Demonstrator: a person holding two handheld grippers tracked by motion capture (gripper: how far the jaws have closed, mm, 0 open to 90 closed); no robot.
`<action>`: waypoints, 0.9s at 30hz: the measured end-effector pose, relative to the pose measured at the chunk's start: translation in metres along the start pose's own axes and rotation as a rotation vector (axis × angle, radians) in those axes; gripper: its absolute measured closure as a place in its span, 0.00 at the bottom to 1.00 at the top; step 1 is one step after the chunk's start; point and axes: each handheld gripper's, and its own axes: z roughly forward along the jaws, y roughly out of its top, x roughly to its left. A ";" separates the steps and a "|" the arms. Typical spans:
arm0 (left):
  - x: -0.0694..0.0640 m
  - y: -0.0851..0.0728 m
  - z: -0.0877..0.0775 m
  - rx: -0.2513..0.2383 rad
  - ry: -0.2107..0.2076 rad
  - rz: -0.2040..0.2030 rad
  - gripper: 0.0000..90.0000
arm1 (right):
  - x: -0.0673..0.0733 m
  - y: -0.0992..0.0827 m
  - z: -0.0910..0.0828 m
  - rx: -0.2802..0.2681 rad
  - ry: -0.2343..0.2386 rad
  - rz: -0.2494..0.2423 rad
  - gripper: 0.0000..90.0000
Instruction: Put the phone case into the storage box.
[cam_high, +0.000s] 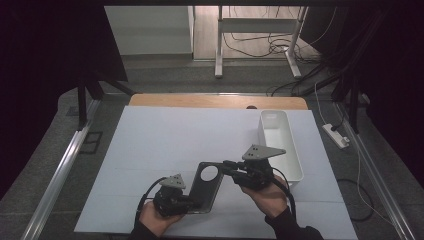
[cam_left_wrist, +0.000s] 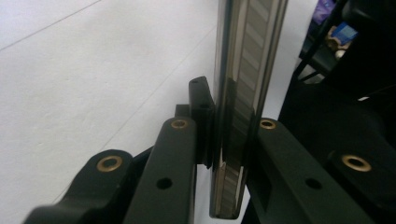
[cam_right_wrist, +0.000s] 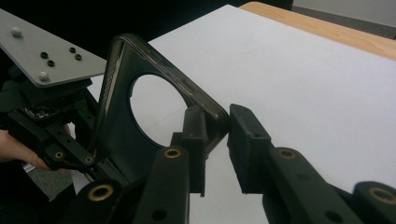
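A dark phone case with a round hole near its upper end is held off the white board between both grippers. My left gripper is shut on the lower end; in the left gripper view the case's glossy edge stands upright between the jaws of the left gripper, which press on both sides. My right gripper comes in from the right at the case's upper right corner. In the right gripper view that rounded corner sits pinched between the pads of the right gripper.
A white board covers the wooden table. An empty white oblong bin stands at the board's right side, just beyond my right hand. Metal rails run along both sides of the table.
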 end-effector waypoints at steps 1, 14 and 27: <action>0.000 0.000 0.000 -0.001 -0.003 -0.001 0.94 | 0.000 0.000 0.000 -0.001 0.000 -0.001 0.86; 0.005 -0.001 0.005 -0.004 -0.039 -0.004 0.94 | 0.000 0.001 -0.002 -0.009 0.005 0.003 0.89; 0.002 0.001 0.006 -0.053 0.032 0.034 0.51 | 0.001 0.002 -0.003 -0.015 -0.008 0.013 0.89</action>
